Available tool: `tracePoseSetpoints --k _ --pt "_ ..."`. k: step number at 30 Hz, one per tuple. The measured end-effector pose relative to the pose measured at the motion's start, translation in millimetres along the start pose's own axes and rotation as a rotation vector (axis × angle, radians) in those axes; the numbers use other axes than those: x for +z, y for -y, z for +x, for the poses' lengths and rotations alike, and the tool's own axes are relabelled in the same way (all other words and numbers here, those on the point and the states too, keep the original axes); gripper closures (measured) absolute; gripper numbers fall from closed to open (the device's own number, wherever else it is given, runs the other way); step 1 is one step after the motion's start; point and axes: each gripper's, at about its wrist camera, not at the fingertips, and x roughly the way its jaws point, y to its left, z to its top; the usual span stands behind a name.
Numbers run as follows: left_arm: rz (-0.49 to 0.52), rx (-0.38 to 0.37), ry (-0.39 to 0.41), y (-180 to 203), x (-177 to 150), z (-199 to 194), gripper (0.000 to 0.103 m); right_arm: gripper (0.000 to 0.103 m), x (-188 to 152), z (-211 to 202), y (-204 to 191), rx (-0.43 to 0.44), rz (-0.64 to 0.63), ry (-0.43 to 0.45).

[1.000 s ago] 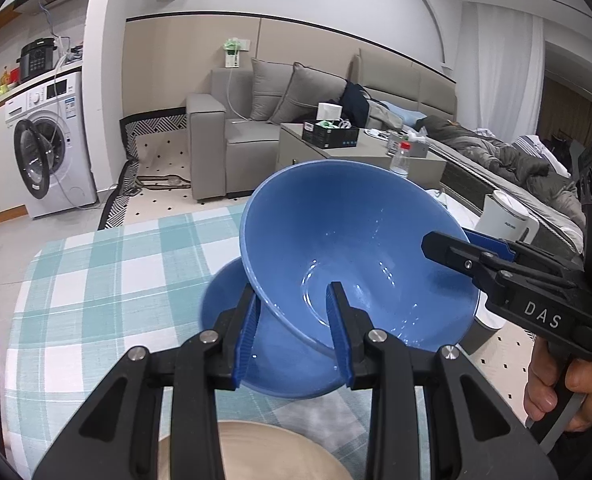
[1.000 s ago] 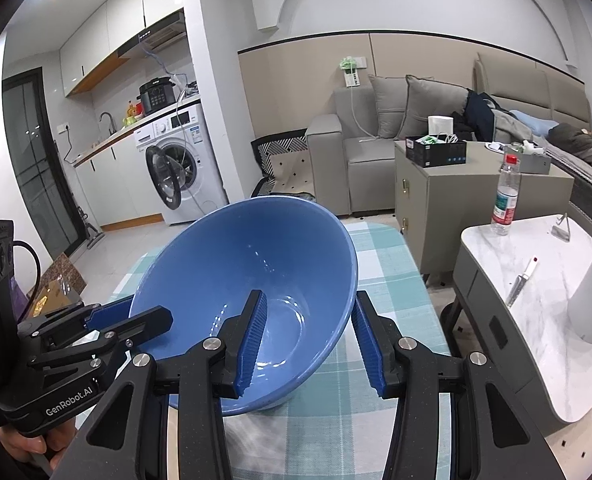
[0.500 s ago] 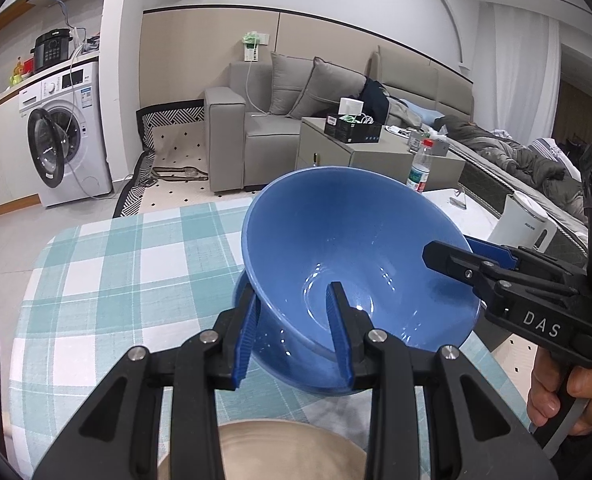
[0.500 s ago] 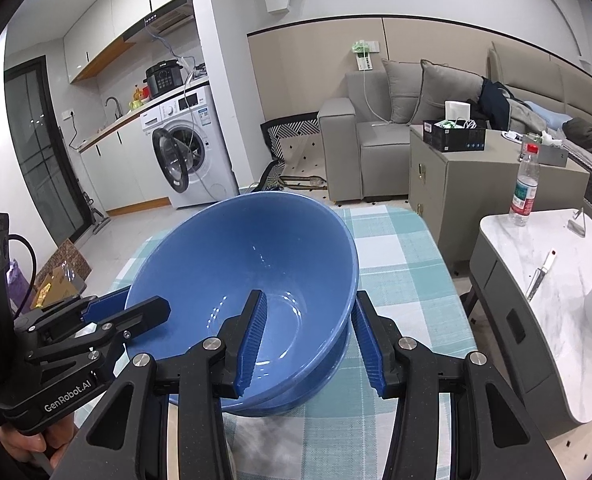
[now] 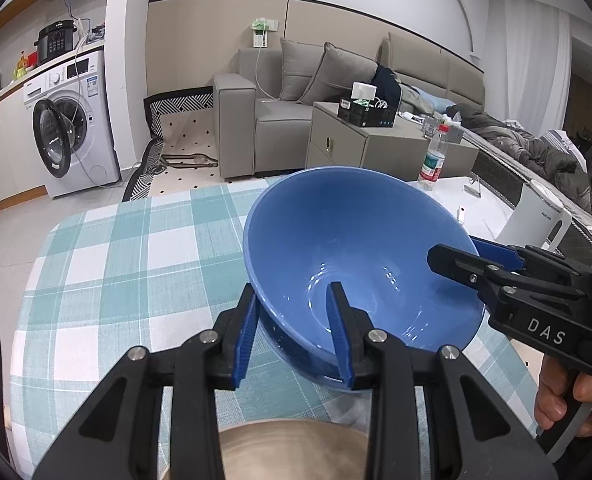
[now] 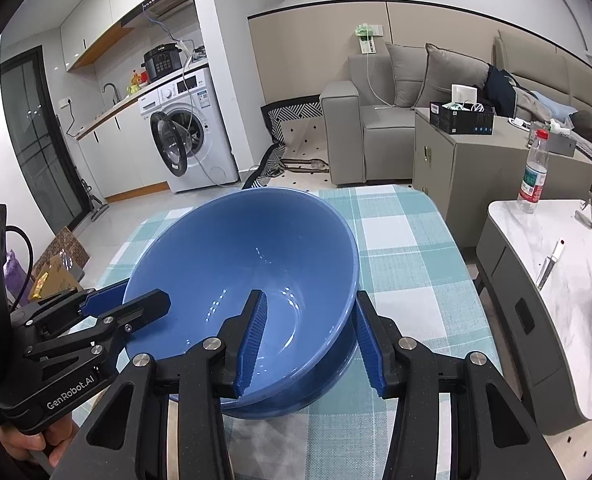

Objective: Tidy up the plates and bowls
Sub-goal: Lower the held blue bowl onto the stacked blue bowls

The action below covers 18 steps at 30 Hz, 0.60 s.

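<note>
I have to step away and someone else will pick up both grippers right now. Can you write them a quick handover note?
Left gripper: shut on the blue bowl, one finger inside the rim, one outside.
Right gripper: shut on the opposite rim the same way.
The bowl is tilted, low over a second blue bowl on the checked tablecloth; a tan dish sits nearer.
Done: bowl lifted, brought over its mate.
Left: seat it, release; contact unclear.
</note>
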Motion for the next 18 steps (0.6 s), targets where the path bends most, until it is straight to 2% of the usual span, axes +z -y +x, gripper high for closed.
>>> tracePoseSetpoints --k 18 --pt "0.040 0.056 -0.035 4 -8 19 0.070 0.057 -11 22 -8 -0.059 -0.041 -0.041"
